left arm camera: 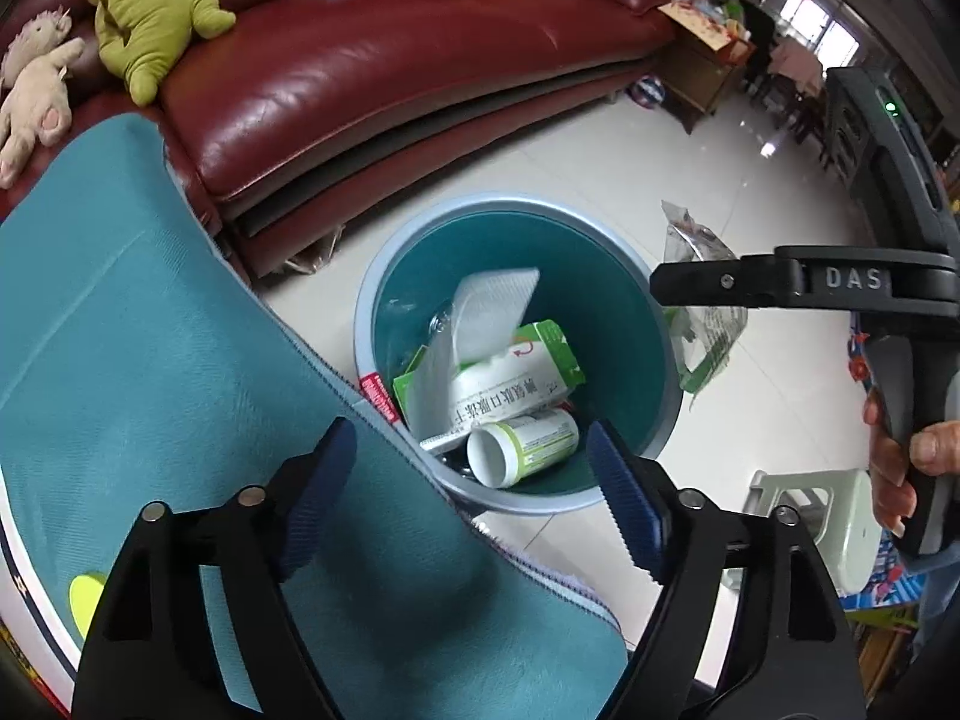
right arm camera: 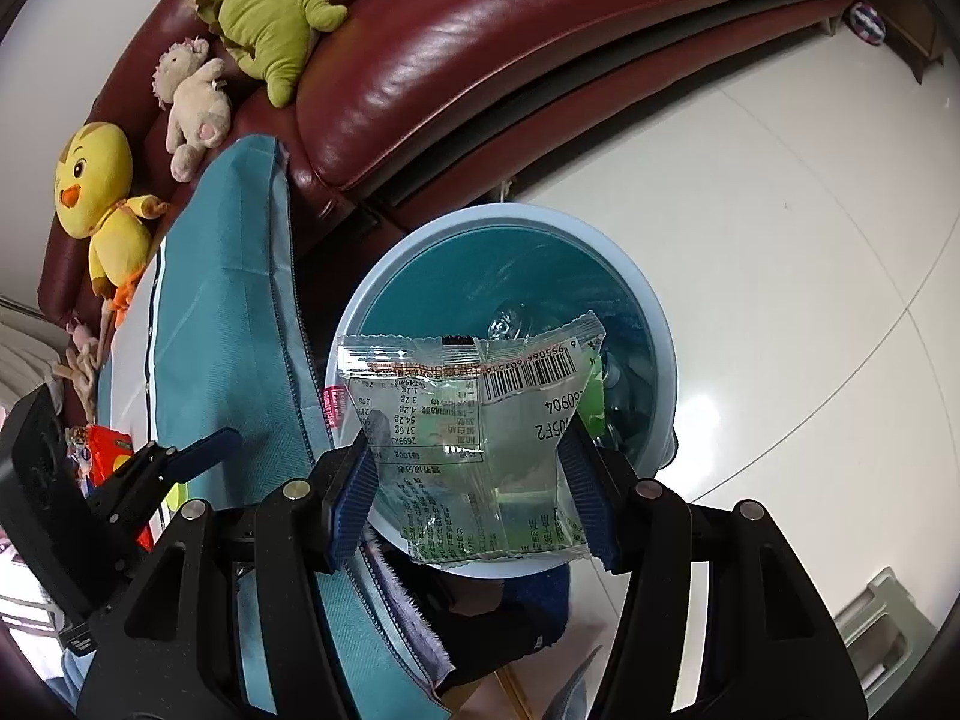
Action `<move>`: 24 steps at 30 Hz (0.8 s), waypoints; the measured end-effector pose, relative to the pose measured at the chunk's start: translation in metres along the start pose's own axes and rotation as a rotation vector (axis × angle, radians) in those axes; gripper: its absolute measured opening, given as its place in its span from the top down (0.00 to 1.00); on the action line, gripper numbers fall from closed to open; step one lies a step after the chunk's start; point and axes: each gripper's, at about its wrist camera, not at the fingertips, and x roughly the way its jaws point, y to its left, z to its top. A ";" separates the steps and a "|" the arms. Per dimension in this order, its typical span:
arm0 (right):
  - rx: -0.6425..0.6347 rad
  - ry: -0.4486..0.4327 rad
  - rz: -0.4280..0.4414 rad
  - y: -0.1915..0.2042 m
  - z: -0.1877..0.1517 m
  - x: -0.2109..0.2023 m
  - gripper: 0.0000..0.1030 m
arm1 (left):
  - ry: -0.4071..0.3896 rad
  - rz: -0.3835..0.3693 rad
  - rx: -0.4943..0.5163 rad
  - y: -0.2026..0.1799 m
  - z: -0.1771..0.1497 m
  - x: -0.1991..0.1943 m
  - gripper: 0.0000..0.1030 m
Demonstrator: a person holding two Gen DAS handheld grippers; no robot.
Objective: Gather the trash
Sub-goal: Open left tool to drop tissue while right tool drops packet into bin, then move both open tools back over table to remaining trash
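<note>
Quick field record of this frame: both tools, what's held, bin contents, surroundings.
left tool: open, nothing between its fingers, above the bin's near rim
right tool: shut on clear snack wrapper, held over the bin
bin: blue, round, on the white floor beside the table
bin contents: white bottle, green-white carton, white plastic tray
table: teal cloth hanging over its edge
background: red leather sofa with green plush toy
</note>
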 end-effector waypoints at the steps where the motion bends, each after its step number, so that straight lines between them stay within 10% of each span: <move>1: 0.000 0.001 -0.001 0.001 0.001 0.000 0.46 | -0.004 0.004 0.001 0.001 -0.002 -0.002 0.17; 24: -0.030 0.066 -0.080 0.034 -0.014 0.011 0.26 | -0.080 0.014 -0.106 0.045 -0.055 -0.057 0.10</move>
